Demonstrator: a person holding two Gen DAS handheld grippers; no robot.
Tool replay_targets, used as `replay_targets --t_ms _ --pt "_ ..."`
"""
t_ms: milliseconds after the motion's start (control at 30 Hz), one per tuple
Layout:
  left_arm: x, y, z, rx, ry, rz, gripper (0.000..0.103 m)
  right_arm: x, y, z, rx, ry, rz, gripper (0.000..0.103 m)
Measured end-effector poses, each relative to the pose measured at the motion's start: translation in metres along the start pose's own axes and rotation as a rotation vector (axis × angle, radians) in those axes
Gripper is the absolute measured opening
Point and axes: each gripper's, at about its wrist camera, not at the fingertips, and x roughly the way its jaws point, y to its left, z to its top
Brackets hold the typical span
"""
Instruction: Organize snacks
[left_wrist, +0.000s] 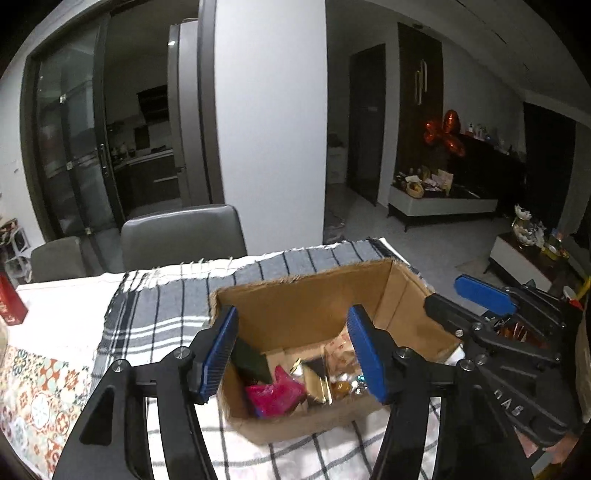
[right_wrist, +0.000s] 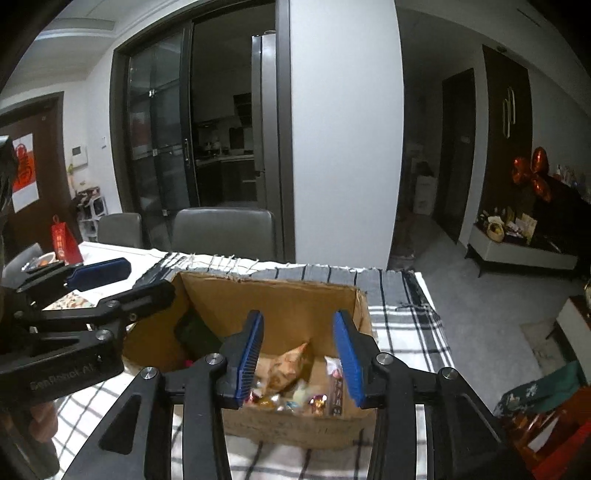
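A cardboard box (left_wrist: 314, 306) with its top open stands on a grey-and-white checked cloth (left_wrist: 155, 317) that covers the far corner of the table (left_wrist: 55, 291), near the cloth's fringed far edge. Both pairs of tongs hang over the box from its near side. The left gripper (left_wrist: 291, 354) has its blue pads parted, with nothing between them; through the gap lie a pink packet (left_wrist: 277, 395) against the box's near wall, a dark green packet (left_wrist: 251, 358) toward the left wall, and a gold-edged wrapper just right of the pink one. The right gripper (right_wrist: 301, 356) is also parted, a little narrower, and likewise holds nothing; below it sit an orange printed snack bag (right_wrist: 288, 365) and several small wrapped sweets (right_wrist: 295, 398) along the near wall (their labels are too blurred to read). Each gripper shows in the other's view, at the box's left and right sides, its jaws apart there too. Two grey chairs (right_wrist: 225, 229) stand at the table's far edge, and a red carton (right_wrist: 64, 243) stands near the table's far left corner. Patterned tile-print covering (left_wrist: 33, 398) shows at the table's left edge beyond the cloth.
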Motion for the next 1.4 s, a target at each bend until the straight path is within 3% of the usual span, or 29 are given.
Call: replay_targets --t_ms 100,300,400,567,867,1400 --pt "-0.012 0.001 -0.011 -0.002 0.003 0.019 0.062 -0.012 -0.002 -0.007 0.017 -0.001 -0.014 0.053" --pt "-0.052 0.001 -0.031 -0.004 -0.032 0.042 0.072 -0.051 0.003 -0.021 0.033 -0.001 -0.022 0.053" --pt "-0.075 -0.001 -0.039 -0.008 -0.058 0.055 0.077 -0.073 0.004 -0.024 0.04 -0.01 -0.032 0.06" --pt "-0.114 -0.006 -0.053 -0.011 -0.096 0.084 0.085 -0.109 0.01 -0.024 0.039 -0.037 -0.048 0.06" --pt "-0.17 -0.016 -0.079 -0.003 -0.134 0.095 0.098 -0.171 0.026 -0.045 0.027 -0.057 -0.074 0.073" --pt "-0.232 -0.032 -0.122 -0.018 -0.135 0.088 0.103 -0.242 0.04 -0.091 0.032 -0.059 -0.06 0.078"
